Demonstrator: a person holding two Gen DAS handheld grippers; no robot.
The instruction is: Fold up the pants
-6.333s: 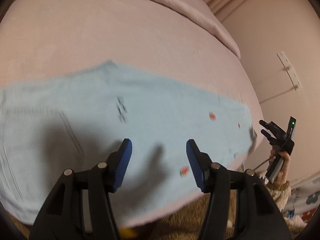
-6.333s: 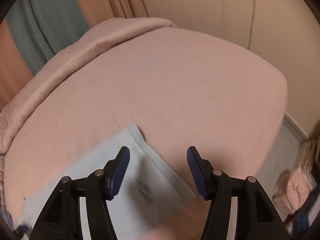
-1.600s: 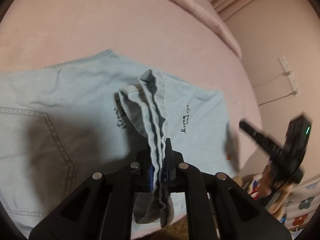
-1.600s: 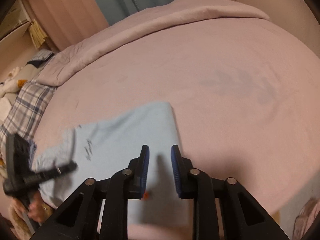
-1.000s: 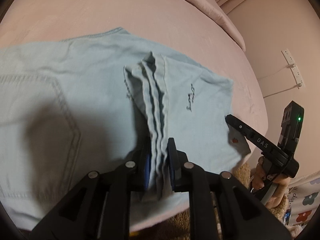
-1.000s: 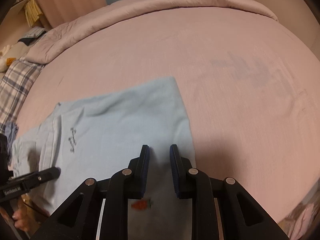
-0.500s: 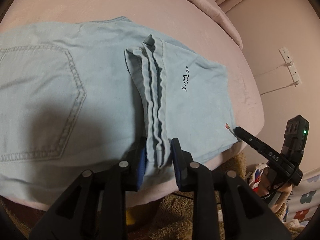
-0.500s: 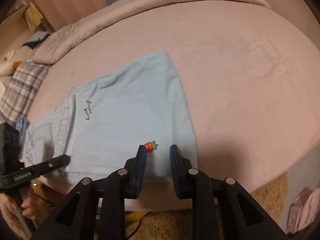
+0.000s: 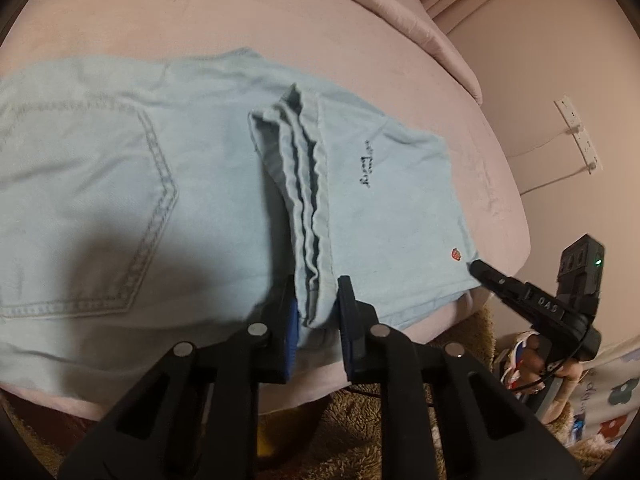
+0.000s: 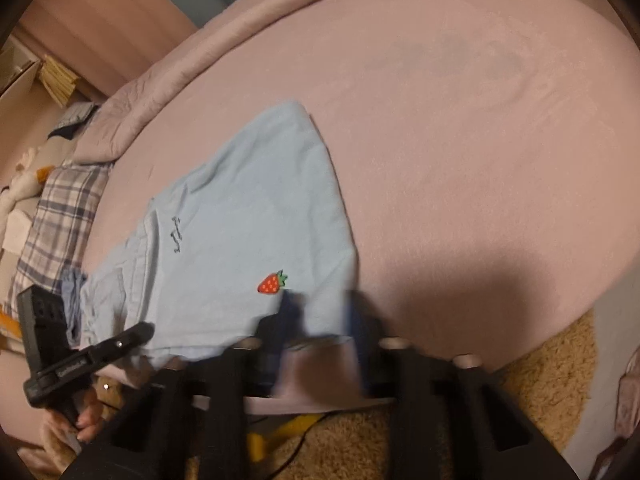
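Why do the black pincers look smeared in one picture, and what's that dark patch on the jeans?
Right wrist view: the right tool is motion-blurred, while the strawberry is sharp. Left wrist view: the dark patch is a shadow on the pants; fisheye distortion bends the bed.

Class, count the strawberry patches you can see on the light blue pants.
1. The strawberry patch sits near the front edge of the pants, by the right gripper. Others may be hidden under folds.

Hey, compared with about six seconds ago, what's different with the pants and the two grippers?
The pants were spread along the pink bed; now the leg ends are folded back over them, hems lying by the back pocket. The left gripper, which had clamped the hems, has parted its jaws and let go. The right gripper has opened too. The pants remain at the bed's near edge.
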